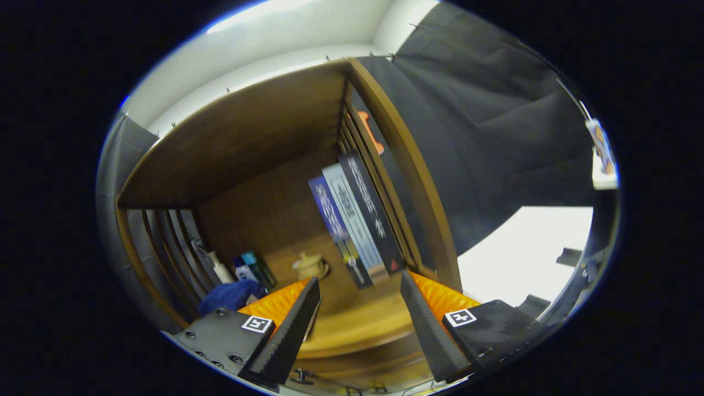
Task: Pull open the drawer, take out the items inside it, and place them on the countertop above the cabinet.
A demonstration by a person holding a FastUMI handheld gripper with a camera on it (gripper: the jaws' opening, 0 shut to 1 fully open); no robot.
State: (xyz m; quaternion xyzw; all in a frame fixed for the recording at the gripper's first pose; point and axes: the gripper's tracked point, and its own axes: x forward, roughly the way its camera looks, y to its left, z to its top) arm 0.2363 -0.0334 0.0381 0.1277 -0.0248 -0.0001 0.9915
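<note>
My gripper (360, 278) is open, with nothing between its fingers. It hovers over the front edge of the wooden countertop (352, 324) of the cabinet. The view is tilted. Just ahead of the left fingertip a small cream lidded jar (311, 265) stands on the countertop. Beyond the right fingertip several books (357, 220) stand upright against the slatted right side of the shelf unit. Below the fingers, on the cabinet front, there is a small dark handle-like piece (300, 377); the drawer itself is hidden.
A blue cloth (231, 294) lies by the left finger, with a white bottle (220, 269) and small boxes (253, 268) behind it near the slatted left side (170, 242). A wooden top board (242, 132) roofs the shelf. A white surface (528, 247) lies to the right.
</note>
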